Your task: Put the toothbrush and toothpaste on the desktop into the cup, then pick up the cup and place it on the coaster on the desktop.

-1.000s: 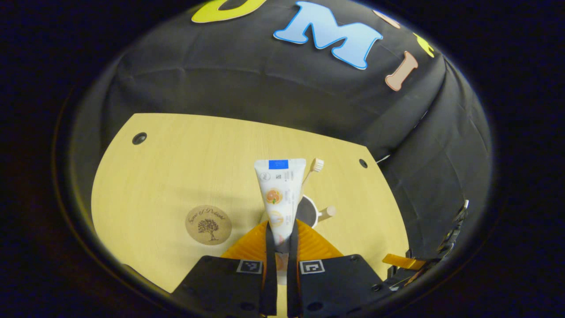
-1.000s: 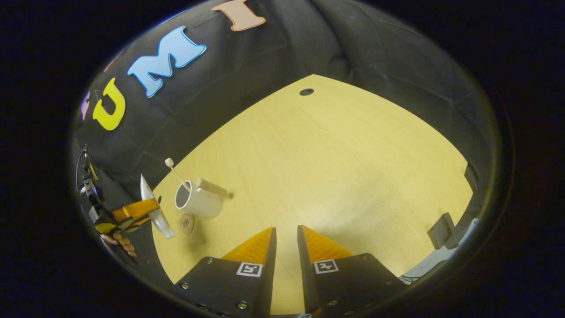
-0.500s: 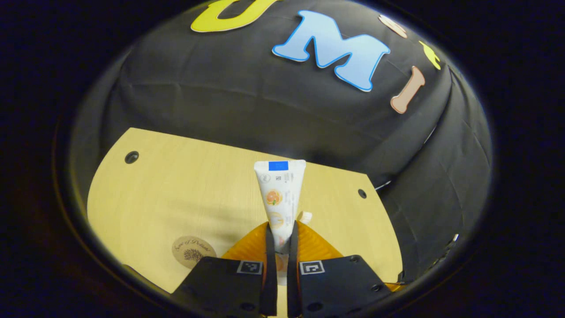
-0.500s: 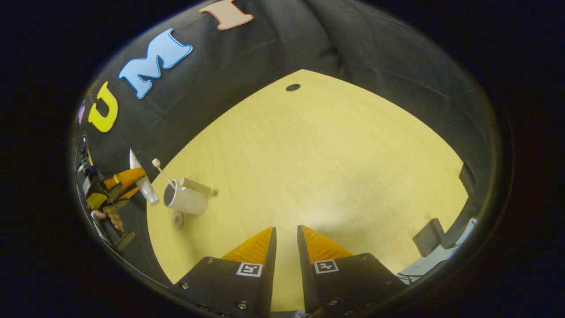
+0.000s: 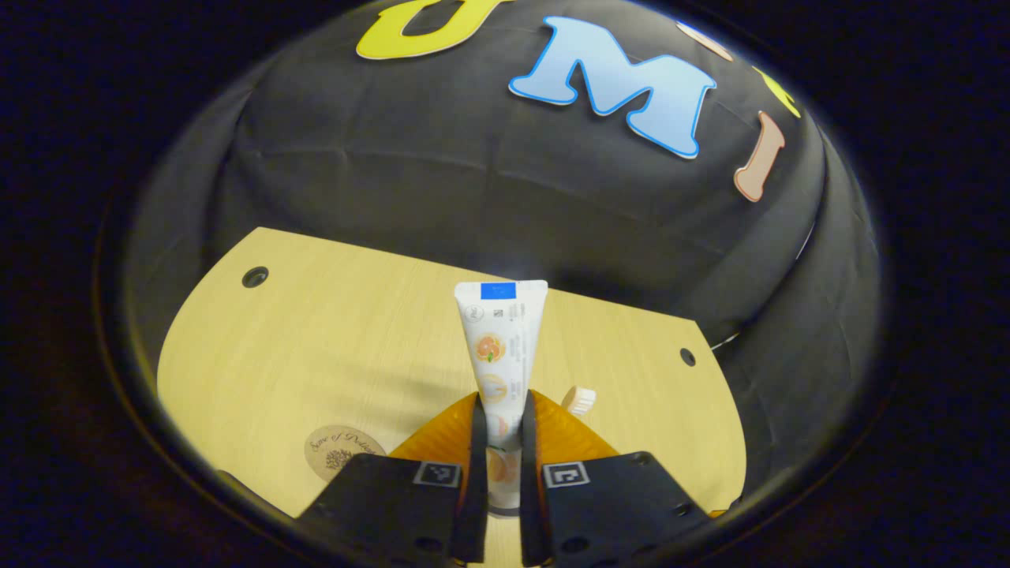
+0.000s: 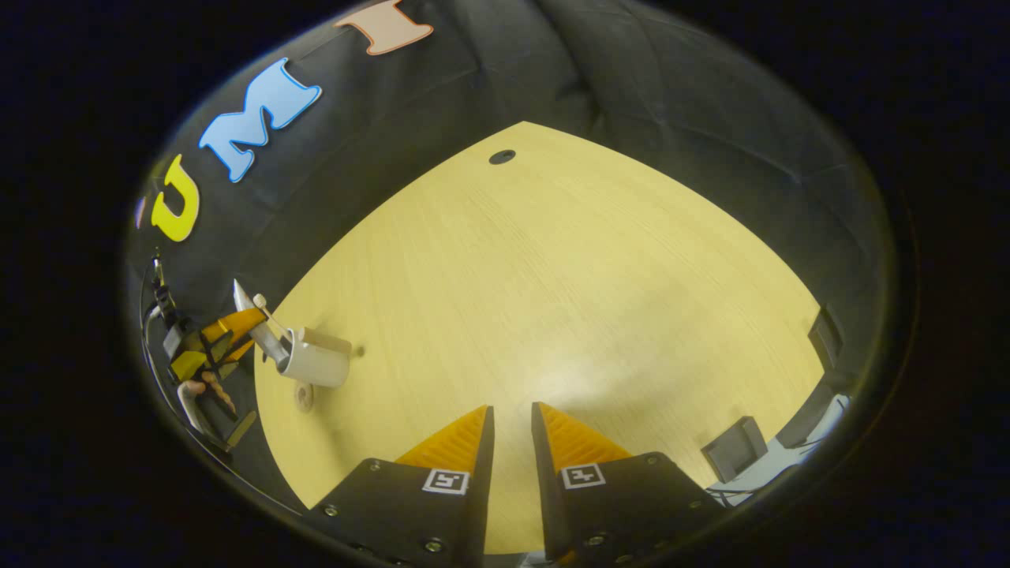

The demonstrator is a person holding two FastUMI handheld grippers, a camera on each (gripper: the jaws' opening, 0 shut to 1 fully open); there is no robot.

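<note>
Left gripper view: left claw (image 5: 499, 418) pinching toothpaste tube (image 5: 500, 347) near its lower end, tube upright and rising straight ahead between fingers; toothbrush head (image 5: 578, 399) just right of fingers, coaster (image 5: 342, 452) low left on desktop (image 5: 331, 347). Right gripper view: right claw (image 6: 511, 430) gripping nothing, fingers slightly apart over bare desktop; far off to left, cup (image 6: 314, 363) with toothbrush (image 6: 268, 315) leaning out, coaster just beside it, left claw with tube at cup rim, hand (image 6: 207, 390) behind.
</note>
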